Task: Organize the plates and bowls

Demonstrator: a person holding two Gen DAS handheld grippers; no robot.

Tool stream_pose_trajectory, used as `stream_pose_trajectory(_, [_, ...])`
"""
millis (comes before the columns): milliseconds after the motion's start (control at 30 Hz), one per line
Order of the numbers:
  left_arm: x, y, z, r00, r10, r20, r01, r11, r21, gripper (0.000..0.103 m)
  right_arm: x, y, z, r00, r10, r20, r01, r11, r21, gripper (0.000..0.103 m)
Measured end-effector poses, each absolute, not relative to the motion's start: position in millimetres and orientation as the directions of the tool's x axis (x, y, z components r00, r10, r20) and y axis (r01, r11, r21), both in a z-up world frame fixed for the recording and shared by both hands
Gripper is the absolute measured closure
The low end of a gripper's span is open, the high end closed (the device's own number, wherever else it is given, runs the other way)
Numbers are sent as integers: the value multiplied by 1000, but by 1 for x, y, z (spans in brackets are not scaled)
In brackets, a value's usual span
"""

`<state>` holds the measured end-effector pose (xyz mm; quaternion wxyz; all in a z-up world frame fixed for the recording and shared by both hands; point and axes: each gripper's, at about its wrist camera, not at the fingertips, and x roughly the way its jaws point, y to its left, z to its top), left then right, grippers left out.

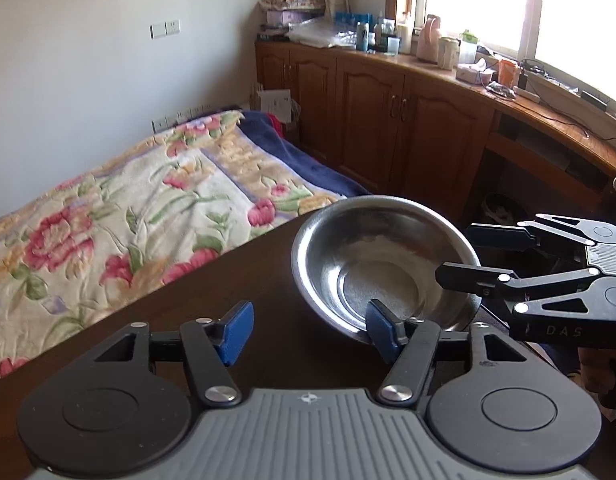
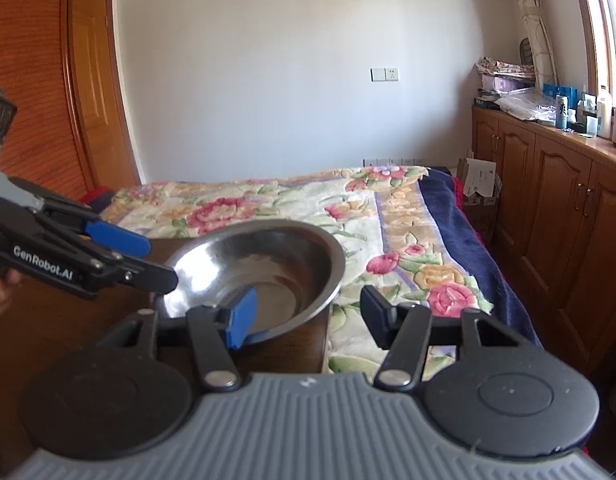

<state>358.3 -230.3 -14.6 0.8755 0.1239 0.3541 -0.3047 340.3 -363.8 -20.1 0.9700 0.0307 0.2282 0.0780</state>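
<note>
- Grippers first: left gripper (image 1: 303, 332) has its jaws spread, one blue pad by the near rim of the bowl (image 1: 384, 264), gripping nothing; right gripper (image 2: 308, 312) is spread too, one pad inside the rim.
- Bowl sits empty near the corner of the table (image 1: 187, 320), not lifted.
- No plates or stack show, so sorting looks barely begun.
- Bed (image 2: 308, 204) lies beyond.
</note>
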Motion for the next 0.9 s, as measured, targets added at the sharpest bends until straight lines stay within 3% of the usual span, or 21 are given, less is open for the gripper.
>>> stream_pose_trajectory(333, [372, -239, -23, 483, -453, -749, 631, 773, -60, 54, 347, -367, -23, 858, 225, -461, -165, 972, 167, 67])
stream_pose_trajectory(400, [370, -240, -25, 471, -453, -757, 639, 767, -61, 61, 349, -365, -25, 852, 218, -477, -160, 974, 159, 71])
stream_pose_trajectory(467, [369, -241, -26, 466, -447, -763, 637, 768, -61, 77, 349, -364, -25, 845, 230, -482, -166, 971, 173, 75])
stream_pose_trajectory(700, [363, -231, -16, 493, -445, -748, 614, 787, -63, 86, 344, -361, -20, 842, 234, -487, -157, 969, 193, 88])
stream_pose_trajectory(900, [346, -223, 2, 532, -454, -714, 624, 781, -32, 87, 337, -357, -7, 858, 230, -459, -159, 969, 189, 89])
